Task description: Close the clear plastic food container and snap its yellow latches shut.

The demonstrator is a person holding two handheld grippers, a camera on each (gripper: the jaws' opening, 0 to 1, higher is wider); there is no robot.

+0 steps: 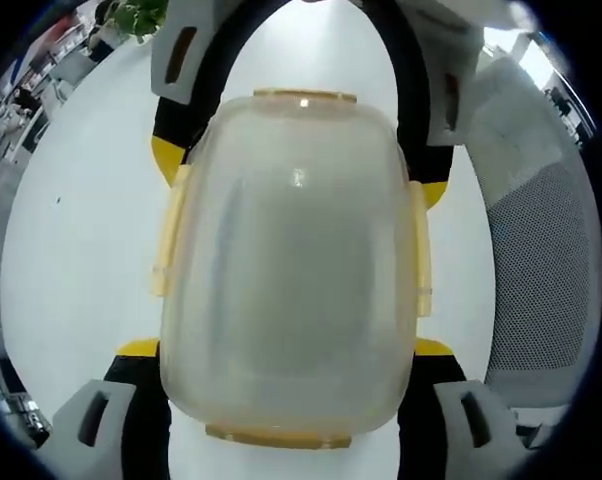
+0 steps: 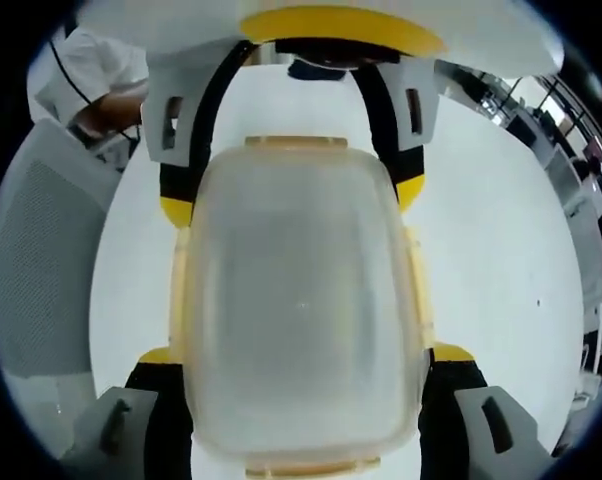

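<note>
Since both my claws face each other across the container, here is how it stands, left to right.

Left claw (image 1: 291, 400): spread wide, its two yellow-tipped jaws standing on either flank of the clear plastic food container (image 1: 291, 260); whether the pads actually press the walls I cannot tell, so I call it straddling rather than clamped.

Right claw (image 2: 306, 400): the same, jaws parted and bracketing the container (image 2: 301, 300) from the opposite end; in each view the other claw's jaws reach in at the top, at the container's far corners.

Why held so: I judge the four jaws pen the box in from both ends so it cannot slide on the white table (image 1: 91, 250) while the lid is pressed home.

Where the container is: between my jaws in both views, sitting on the table, close in front of each claw.

Lid: the frosted top appears seated on the base; I cannot tell whether it is fully down.

Yellow latches (image 1: 171, 230): pale yellow strips run along both long sides, with shorter ones at the near and far ends (image 2: 296, 143); they seem to lie against the box, but snapped or loose I cannot tell.

Long axis: it runs straight away from each claw, one short end towards me, the other towards the opposing claw.

Beside the claws: a grey mesh chair (image 1: 541, 270) off the table's edge.
</note>
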